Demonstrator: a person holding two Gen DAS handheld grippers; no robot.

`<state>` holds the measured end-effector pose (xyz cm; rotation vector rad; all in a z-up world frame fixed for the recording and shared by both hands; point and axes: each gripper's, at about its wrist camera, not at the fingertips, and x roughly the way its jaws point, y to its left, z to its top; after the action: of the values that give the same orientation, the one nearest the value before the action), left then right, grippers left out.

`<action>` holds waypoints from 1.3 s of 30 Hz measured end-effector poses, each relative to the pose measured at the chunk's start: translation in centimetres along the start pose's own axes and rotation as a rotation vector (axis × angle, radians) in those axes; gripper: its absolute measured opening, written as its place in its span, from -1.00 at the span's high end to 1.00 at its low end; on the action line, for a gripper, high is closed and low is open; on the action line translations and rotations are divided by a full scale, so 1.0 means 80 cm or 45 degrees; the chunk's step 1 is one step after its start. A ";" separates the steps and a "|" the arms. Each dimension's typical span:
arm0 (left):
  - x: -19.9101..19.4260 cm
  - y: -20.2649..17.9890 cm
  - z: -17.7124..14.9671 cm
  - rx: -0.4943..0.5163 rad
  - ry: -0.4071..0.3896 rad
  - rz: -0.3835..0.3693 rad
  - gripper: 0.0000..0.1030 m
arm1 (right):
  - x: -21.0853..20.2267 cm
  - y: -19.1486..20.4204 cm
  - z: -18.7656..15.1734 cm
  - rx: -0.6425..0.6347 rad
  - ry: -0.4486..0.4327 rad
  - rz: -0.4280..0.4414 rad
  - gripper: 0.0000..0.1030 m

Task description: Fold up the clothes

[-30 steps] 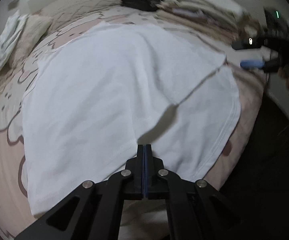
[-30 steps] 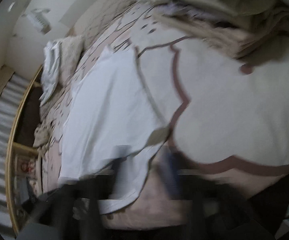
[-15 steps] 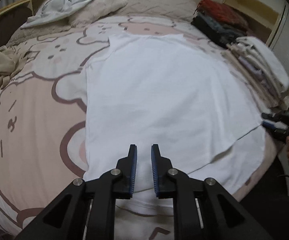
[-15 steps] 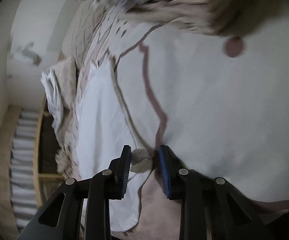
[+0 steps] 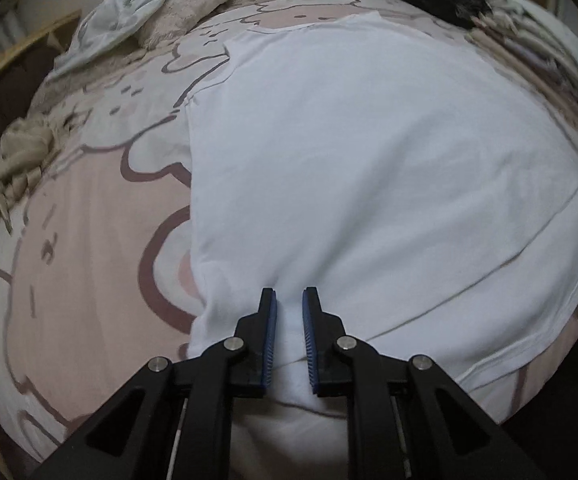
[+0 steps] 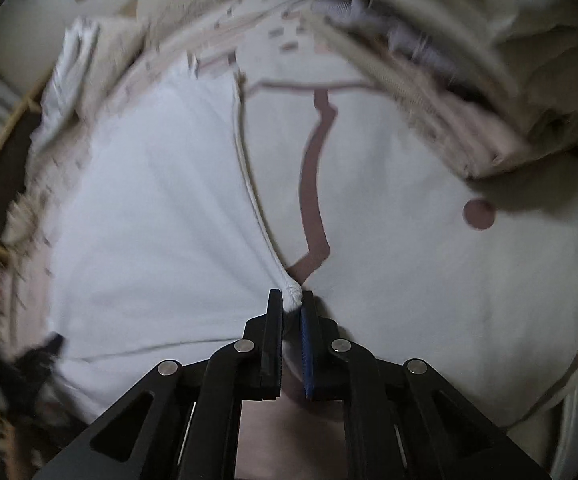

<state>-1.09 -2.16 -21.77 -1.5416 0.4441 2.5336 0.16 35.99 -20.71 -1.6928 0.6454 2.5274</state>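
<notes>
On the bed: a white shirt point(image 5: 361, 168) lies spread flat on a pink and cream sheet point(image 5: 89, 264) printed with cartoon outlines.
Shirt folds: in the left wrist view one layer lies over another, its edge running as a diagonal line across the lower right; what kind of garment part that is, I cannot tell.
Left gripper point(image 5: 289, 300): low over the shirt's near edge, jaws parted with white cloth showing in the gap; the fingers do not pinch it.
Right gripper point(image 6: 292, 300): jaws drawn in on a bunched corner of the shirt point(image 6: 149, 208), a small white knot of cloth sitting between the tips; the seam runs up and away from that knot.
Stack point(image 6: 469, 64): folded cream and pale garments piled at the right of the bed, blurred in both views, its top cut off by the lens edge.
Stack in left view point(image 5: 541, 48): only its edge shows, with dark items behind too smeared to name.
Pillow point(image 5: 185, 4): at the far end, partly under a crumpled pale cloth point(image 5: 125, 12).
Beige cloth point(image 5: 17, 160): heaped at the left edge of the bed.
Left of right view: heavily blurred; a dark shape near the lower left cannot be made out.
Bed frame point(image 5: 13, 56): a wooden rail, mostly out of frame.
</notes>
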 end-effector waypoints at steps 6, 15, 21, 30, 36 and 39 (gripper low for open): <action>-0.025 0.009 0.009 -0.041 -0.041 -0.048 0.72 | -0.032 -0.002 -0.001 0.025 -0.107 0.023 -0.38; -0.077 0.026 0.107 -0.092 -0.212 -0.302 0.69 | -0.087 0.039 0.048 -0.114 -0.212 0.008 0.55; -0.040 0.065 0.189 -0.183 -0.194 -0.398 0.69 | -0.083 0.123 0.146 -0.334 -0.193 0.126 0.55; 0.041 0.020 0.175 -0.167 -0.007 -0.560 0.69 | 0.044 0.168 0.340 -0.156 0.055 0.232 0.54; 0.071 0.006 0.141 -0.184 0.038 -0.621 0.69 | 0.159 0.184 0.410 0.030 0.243 0.268 0.54; 0.075 0.015 0.138 -0.248 0.045 -0.677 0.69 | 0.207 0.200 0.422 -0.003 0.330 0.189 0.54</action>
<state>-13.53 0.05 -22.09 -1.5140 -0.1981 2.1799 -40.24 29.99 -19.52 -2.0676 0.8125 2.4199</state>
